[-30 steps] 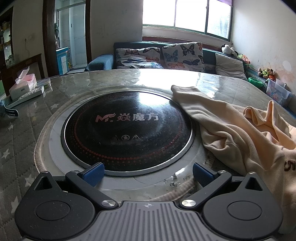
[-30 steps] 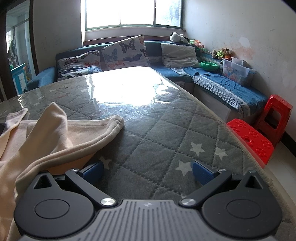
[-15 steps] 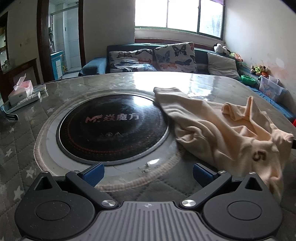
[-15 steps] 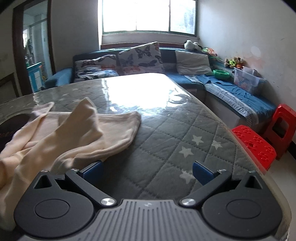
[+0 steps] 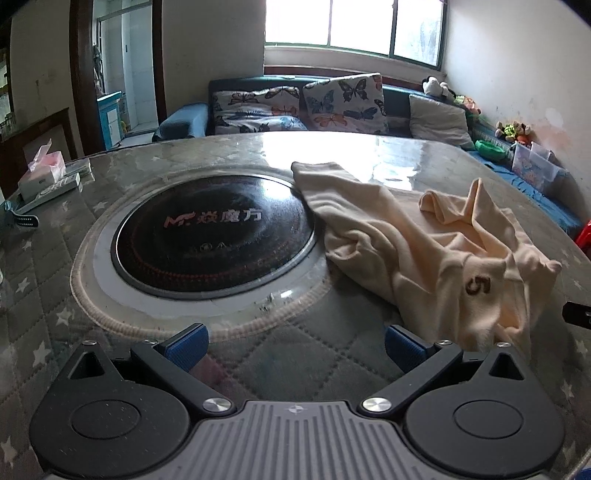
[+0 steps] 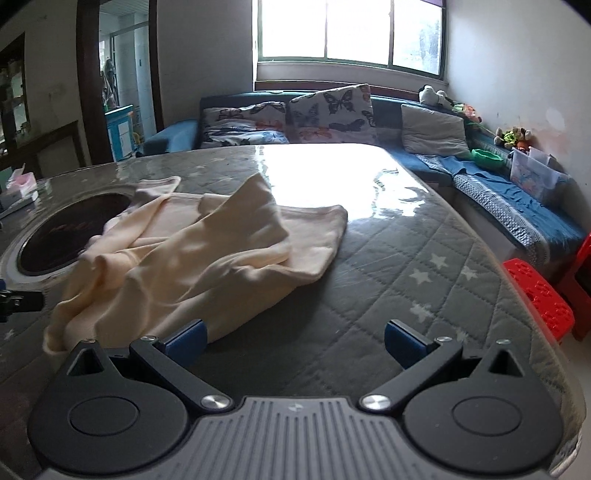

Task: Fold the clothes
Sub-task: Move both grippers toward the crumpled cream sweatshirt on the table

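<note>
1. The left gripper has its blue fingers spread wide. Nothing is between them. They hang over the gray quilted tabletop with white stars on it.
2. The right gripper has its blue fingers spread wide too, and they hold nothing. The left one sits just beside the near edge of the shirt.
3. The cream shirt lies crumpled on the tabletop, to the right of the left gripper. It has a brown "5" printed on it. One part sticks up in a point.
4. In the right wrist view the cream shirt fills the left side, all bunched and bumpy.
5. One far end of the shirt lies over the rim of the round black cooktop set into the tabletop. The cooktop has letters on it.
6. A tissue box sits at the far left edge of the tabletop.
7. Past the tabletop is a blue sofa with butterfly pillows, under a bright window.
8. Red stools stand on the floor at the right.
</note>
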Tool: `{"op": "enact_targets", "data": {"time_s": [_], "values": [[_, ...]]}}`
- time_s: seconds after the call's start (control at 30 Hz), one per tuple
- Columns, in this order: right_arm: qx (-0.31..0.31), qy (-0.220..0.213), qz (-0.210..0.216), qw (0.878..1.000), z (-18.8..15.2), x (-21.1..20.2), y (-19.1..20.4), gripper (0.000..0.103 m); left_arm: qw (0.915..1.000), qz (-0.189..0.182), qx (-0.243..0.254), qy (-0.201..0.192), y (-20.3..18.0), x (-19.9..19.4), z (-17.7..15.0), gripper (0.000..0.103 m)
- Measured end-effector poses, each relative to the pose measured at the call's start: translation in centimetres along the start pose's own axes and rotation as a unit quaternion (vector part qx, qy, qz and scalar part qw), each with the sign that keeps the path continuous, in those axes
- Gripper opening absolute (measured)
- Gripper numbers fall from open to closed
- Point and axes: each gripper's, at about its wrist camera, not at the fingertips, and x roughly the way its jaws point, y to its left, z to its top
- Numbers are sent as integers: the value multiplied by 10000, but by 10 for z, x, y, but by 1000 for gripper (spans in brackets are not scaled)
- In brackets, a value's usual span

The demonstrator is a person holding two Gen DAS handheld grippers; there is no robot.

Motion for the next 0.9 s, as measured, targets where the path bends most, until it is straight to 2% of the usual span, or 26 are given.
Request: {"op": "enact_targets", "data": {"time_s": [0.3,0.9], "values": [[195,89,163,9996,-15,-8,16,103,9999,42,94,108,-16,-12,-8,103],[23,59,277,9996,-18,-17,35,103,9992,-5,293,279,-34,-26,-20,103]]}}
